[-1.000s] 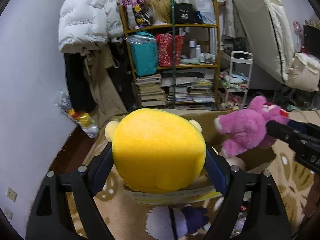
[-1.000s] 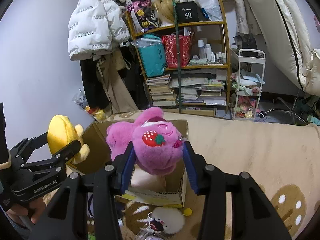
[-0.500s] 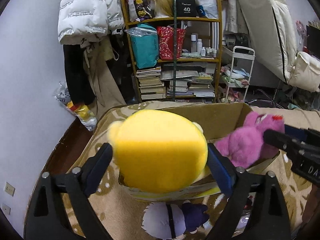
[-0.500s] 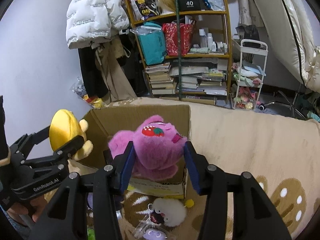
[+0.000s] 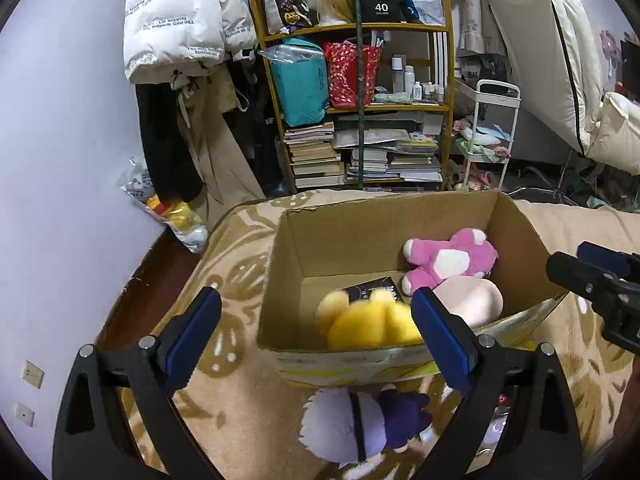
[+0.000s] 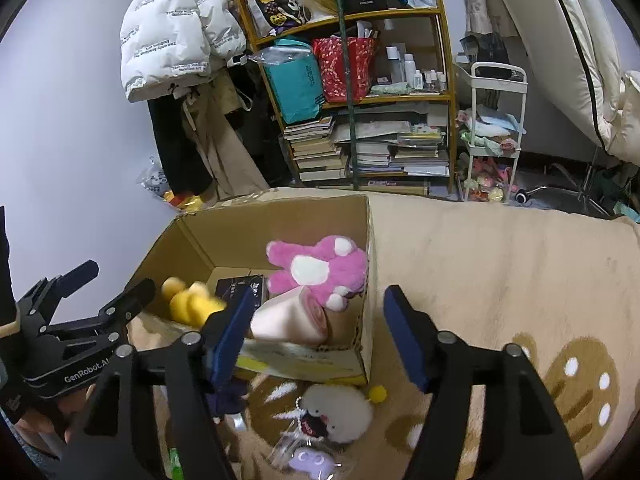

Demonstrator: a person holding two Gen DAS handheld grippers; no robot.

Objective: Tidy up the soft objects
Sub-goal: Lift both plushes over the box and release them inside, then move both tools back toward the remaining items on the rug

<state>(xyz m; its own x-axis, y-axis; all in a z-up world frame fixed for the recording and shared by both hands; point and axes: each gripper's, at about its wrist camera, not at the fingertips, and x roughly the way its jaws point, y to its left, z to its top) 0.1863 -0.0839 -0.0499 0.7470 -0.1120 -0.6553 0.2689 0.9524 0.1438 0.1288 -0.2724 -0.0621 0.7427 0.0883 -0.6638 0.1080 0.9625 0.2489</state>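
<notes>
An open cardboard box (image 5: 348, 236) (image 6: 192, 232) stands on a beige patterned blanket. Inside lie a yellow plush (image 5: 368, 324) (image 6: 192, 302), blurred with motion, a pink plush (image 5: 452, 260) (image 6: 320, 266) and a pale pink rolled cushion (image 5: 472, 300) (image 6: 288, 320). My left gripper (image 5: 316, 336) is open and empty above the box's near left side. My right gripper (image 6: 316, 332) is open and empty above the box's near right corner. A white and purple plush (image 5: 356, 424) lies in front of the box.
A white fluffy toy (image 6: 340, 408) and small keychain trinkets (image 6: 308, 458) lie on the blanket (image 6: 500, 272) before the box. Behind stand a crowded shelf (image 5: 360, 112), hanging coats (image 5: 180, 40), a white cart (image 5: 488, 140) and a propped mattress (image 5: 560, 48).
Both grippers opened and let go. The yellow plush dropped from the left gripper into the box, and the pink plush dropped from the right gripper into it.
</notes>
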